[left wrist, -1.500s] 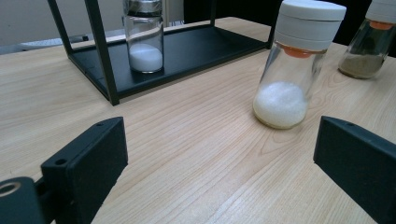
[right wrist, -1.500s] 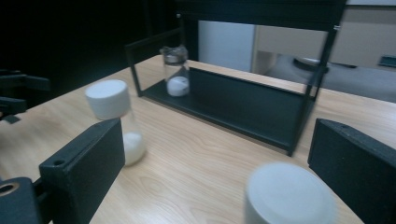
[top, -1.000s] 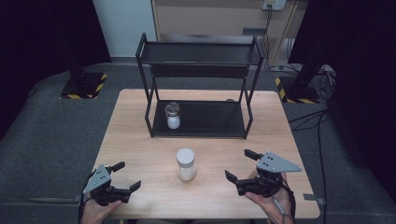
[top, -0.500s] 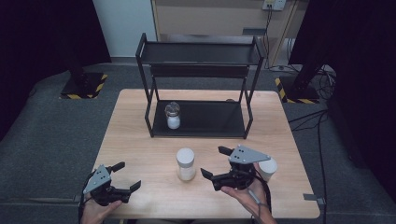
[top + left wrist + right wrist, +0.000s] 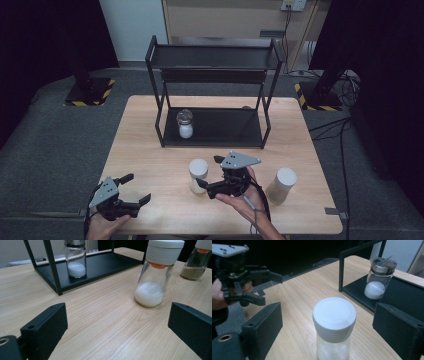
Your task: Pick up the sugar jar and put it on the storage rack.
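On table: three jars (image 5: 198, 175).

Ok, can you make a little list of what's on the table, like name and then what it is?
table: light wood table
rack: black metal rack at the back, two shelves
jar on rack: clear jar with white powder, on the bottom shelf
middle jar: white-lidded jar of white grains, on the table
right jar: white-lidded jar with brownish contents, on the table
right gripper: right gripper open, jaws either side of the middle jar, not touching
left gripper: left gripper open, near the front edge
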`<move>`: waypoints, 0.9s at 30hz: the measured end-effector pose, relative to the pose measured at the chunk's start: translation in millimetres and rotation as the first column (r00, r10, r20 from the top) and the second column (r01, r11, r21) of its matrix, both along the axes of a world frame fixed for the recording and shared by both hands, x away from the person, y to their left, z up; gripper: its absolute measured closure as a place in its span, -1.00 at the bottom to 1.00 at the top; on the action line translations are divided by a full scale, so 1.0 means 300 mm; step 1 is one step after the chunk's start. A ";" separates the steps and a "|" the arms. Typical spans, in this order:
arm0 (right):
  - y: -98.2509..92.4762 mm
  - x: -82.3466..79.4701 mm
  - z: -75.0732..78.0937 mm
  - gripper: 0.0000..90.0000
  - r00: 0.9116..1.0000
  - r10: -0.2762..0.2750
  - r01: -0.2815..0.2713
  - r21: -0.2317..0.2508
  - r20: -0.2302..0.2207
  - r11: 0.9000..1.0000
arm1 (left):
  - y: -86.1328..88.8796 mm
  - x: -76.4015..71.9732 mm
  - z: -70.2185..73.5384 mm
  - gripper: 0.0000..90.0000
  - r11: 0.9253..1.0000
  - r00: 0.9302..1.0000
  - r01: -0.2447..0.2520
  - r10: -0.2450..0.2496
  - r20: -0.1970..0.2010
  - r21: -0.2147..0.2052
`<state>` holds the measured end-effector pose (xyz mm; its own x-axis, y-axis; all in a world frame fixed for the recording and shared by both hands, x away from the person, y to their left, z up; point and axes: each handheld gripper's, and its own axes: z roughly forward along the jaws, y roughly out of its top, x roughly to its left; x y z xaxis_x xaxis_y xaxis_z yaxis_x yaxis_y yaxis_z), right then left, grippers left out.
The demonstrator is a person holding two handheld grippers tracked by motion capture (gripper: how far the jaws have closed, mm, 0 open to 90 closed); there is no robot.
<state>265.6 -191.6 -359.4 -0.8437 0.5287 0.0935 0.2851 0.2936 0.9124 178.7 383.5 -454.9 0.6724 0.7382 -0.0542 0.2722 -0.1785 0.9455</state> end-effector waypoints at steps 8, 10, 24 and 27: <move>0.055 0.044 -0.051 -0.73 1.000 -0.008 0.007 -0.022 -0.031 1.000 | 0.000 0.000 0.000 -0.97 1.000 1.000 -0.002 0.002 0.000 0.000; 0.068 0.049 -0.063 -0.69 1.000 -0.011 0.010 -0.032 -0.028 0.999 | 0.001 -0.001 0.000 -0.97 1.000 1.000 -0.002 0.002 0.000 0.000; 0.105 0.059 -0.160 -0.43 0.999 -0.040 0.040 -0.019 -0.010 0.999 | 0.000 0.000 0.000 -0.97 1.000 1.000 0.000 0.000 0.000 0.000; 0.105 0.055 -0.181 -0.29 0.999 -0.040 0.040 -0.008 0.001 0.999 | 0.000 0.000 0.000 -0.97 1.000 1.000 0.000 0.000 0.000 0.000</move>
